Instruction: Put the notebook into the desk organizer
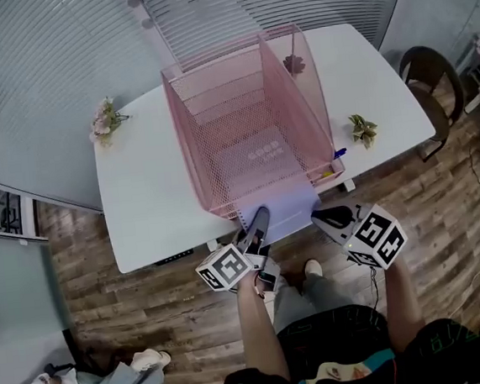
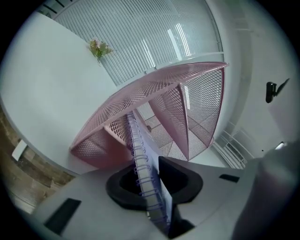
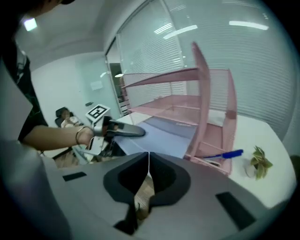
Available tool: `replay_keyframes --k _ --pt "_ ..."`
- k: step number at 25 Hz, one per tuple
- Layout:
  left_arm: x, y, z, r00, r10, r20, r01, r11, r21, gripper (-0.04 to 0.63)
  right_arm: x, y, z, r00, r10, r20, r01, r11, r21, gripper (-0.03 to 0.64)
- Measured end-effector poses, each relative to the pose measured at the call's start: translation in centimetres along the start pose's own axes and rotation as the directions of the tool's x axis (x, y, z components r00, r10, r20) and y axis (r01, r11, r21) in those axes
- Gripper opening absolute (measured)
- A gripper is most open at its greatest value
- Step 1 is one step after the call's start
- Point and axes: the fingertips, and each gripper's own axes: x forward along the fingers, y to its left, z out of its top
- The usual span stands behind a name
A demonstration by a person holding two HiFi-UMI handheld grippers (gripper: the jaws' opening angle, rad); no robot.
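Note:
A pink mesh desk organizer (image 1: 246,119) stands on the white table (image 1: 147,196). A lavender spiral notebook (image 1: 288,203) lies flat, partly inside the organizer's bottom tray, its near end sticking out over the table's front edge. My left gripper (image 1: 259,219) is shut on the notebook's spiral edge; in the left gripper view the wire spiral (image 2: 150,187) runs between the jaws toward the organizer (image 2: 154,93). My right gripper (image 1: 320,217) hangs just right of the notebook's near corner, shut and empty. In the right gripper view its pads meet (image 3: 148,161) in front of the notebook (image 3: 164,136).
A blue pen (image 1: 338,153) lies at the organizer's right foot. A small green plant (image 1: 363,129) sits on the table's right side and a flower sprig (image 1: 106,117) at its left. A dark chair (image 1: 427,72) stands beyond the right end. Wooden floor lies below me.

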Motion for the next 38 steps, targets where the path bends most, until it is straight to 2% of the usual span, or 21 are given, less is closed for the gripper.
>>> replay_keyframes --k 3,5,8,12,14,19,24,25,27,28,30,31,33,35,36,37,38 --pt "0.1 -0.1 -0.1 0.999 0.009 -0.032 -0.008 1.0 0.026 0.086 1.5 4.6 -1.8 0.979 0.158 -0.129 -0.176 0.973 -0.146 0.011" --pt "0.1 0.0 -0.2 0.999 0.03 -0.045 -0.027 0.998 0.057 0.091 2.7 6.1 -3.0 0.963 0.181 -0.202 -0.218 0.959 -0.183 0.011" --pt "0.0 -0.3 -0.4 0.997 0.045 -0.067 -0.037 0.993 0.116 0.112 4.6 6.5 -3.9 0.956 0.124 -0.264 -0.181 0.962 -0.204 0.011" --pt "-0.4 -0.9 -1.0 0.994 0.034 -0.101 -0.017 0.986 0.168 0.221 6.3 6.8 -4.2 0.952 0.064 -0.298 -0.14 0.96 -0.241 0.01" --pt "-0.9 -0.9 -1.0 0.993 0.035 -0.111 -0.014 0.982 0.186 0.267 6.8 6.8 -4.1 0.956 0.045 -0.29 -0.119 0.963 -0.241 0.009" --pt "-2.6 -0.4 -1.1 0.983 0.086 -0.163 -0.033 0.954 0.299 0.311 7.5 6.8 -2.3 0.974 0.041 -0.224 -0.09 0.973 -0.211 0.006" --pt "-4.3 0.4 -1.3 0.968 0.147 -0.201 -0.058 0.919 0.39 0.299 7.9 6.8 -1.4 0.981 0.025 -0.195 -0.07 0.971 -0.228 0.006" --pt "-4.7 0.5 -1.1 0.968 0.16 -0.195 -0.069 0.911 0.406 0.282 7.9 6.8 -1.2 0.982 0.024 -0.189 -0.069 0.97 -0.231 0.003" --pt "-5.3 0.6 -0.8 0.965 0.176 -0.196 -0.076 0.898 0.433 0.201 8.0 6.9 -0.7 0.985 0.022 -0.169 -0.062 0.971 -0.233 0.003" --pt "-5.6 0.6 -0.8 0.961 0.181 -0.208 -0.073 0.894 0.443 0.198 8.1 6.9 -0.3 0.987 0.021 -0.159 -0.058 0.971 -0.233 0.003" --pt "-6.1 0.7 -1.3 0.942 0.208 -0.264 -0.064 0.881 0.469 0.192 8.5 7.0 0.0 0.987 0.015 -0.162 -0.054 0.969 -0.239 0.003" --pt "-6.5 1.0 -1.9 0.921 0.232 -0.312 -0.053 0.87 0.491 0.185 8.7 7.0 0.0 0.986 0.013 -0.169 -0.054 0.968 -0.245 0.003" --pt "-7.4 1.5 -3.9 0.857 0.28 -0.432 -0.006 0.845 0.534 0.156 8.8 6.9 -0.1 0.985 0.014 -0.172 -0.056 0.969 -0.239 0.003" --pt "-8.2 2.0 -5.9 0.79 0.311 -0.528 0.049 0.827 0.561 0.155 8.9 6.7 -0.1 0.986 0.021 -0.163 -0.058 0.973 -0.223 0.003" --pt "-8.2 2.1 -6.4 0.778 0.322 -0.54 0.063 0.815 0.576 0.142 8.9 6.7 -0.2 0.986 0.024 -0.163 -0.061 0.973 -0.222 0.003" --pt "-8.0 2.0 -6.5 0.783 0.328 -0.529 0.068 0.8 0.596 0.102 9.0 6.7 -0.2 0.986 0.028 -0.165 -0.065 0.973 -0.223 0.003" --pt "-7.6 1.8 -6.3 0.797 0.332 -0.505 0.063 0.785 0.616 0.056 9.0 6.7 -0.2 0.986 0.032 -0.166 -0.069 0.972 -0.223 0.003"
